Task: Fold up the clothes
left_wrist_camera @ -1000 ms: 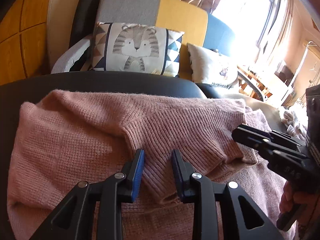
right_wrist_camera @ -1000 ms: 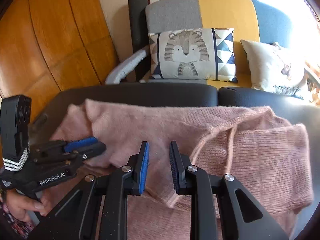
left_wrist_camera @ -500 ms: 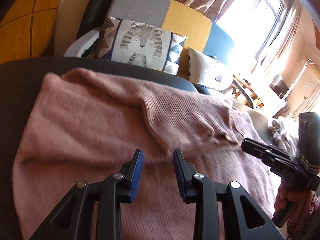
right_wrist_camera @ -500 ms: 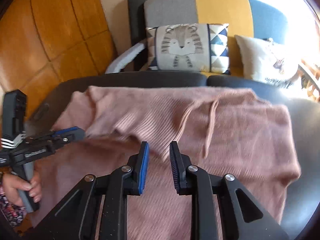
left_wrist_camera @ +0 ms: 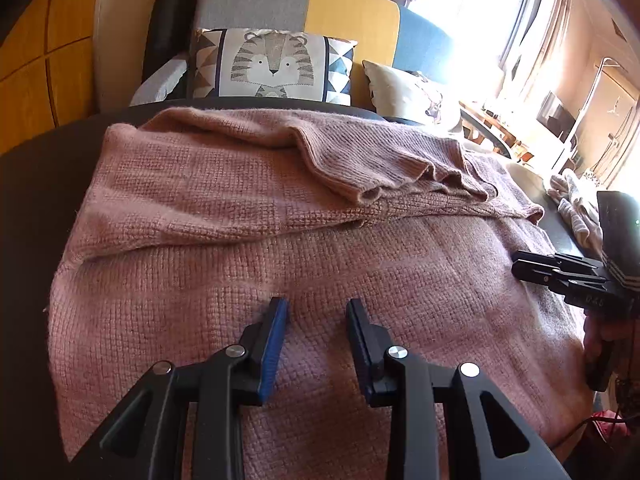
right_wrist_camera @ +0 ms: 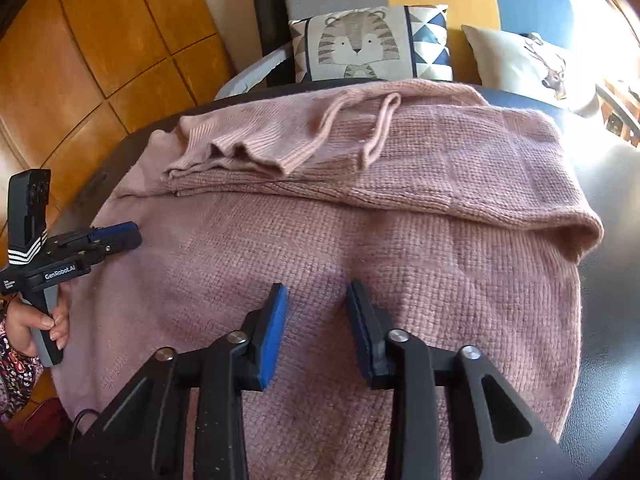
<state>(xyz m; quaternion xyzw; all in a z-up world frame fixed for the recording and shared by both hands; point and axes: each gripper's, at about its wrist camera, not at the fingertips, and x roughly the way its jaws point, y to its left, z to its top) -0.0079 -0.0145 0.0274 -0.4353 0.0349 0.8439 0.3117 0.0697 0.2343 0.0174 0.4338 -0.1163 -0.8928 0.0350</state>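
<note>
A pink knit sweater [left_wrist_camera: 248, 248] lies spread over a dark table [left_wrist_camera: 36, 184], its far part folded toward me with both sleeves laid across the body; a ribbed cuff [left_wrist_camera: 368, 194] ends mid-garment. In the right wrist view the same sweater [right_wrist_camera: 360, 248] shows its cuff [right_wrist_camera: 288, 164] and two drawstrings [right_wrist_camera: 380, 128]. My left gripper [left_wrist_camera: 318, 308] hovers over the near half, open, nothing between its pads. My right gripper [right_wrist_camera: 318, 294] hovers likewise, its jaws opening, nothing between them. Each gripper appears side-on in the other's view: the right gripper [left_wrist_camera: 520, 266], the left gripper [right_wrist_camera: 134, 236].
A sofa with a tiger cushion [left_wrist_camera: 272, 68] and a pale deer cushion [right_wrist_camera: 532, 64] stands behind the table. Wooden wall panels [right_wrist_camera: 100, 40] are on the left. More laundry [left_wrist_camera: 576, 200] lies at the table's right. A person's hand [right_wrist_camera: 36, 320] holds the left gripper's handle.
Both grippers have drawn back toward me from the folded sleeve edge to the near half of the sweater. The sleeves now lie flat across the body. The right jaws stand wider.
</note>
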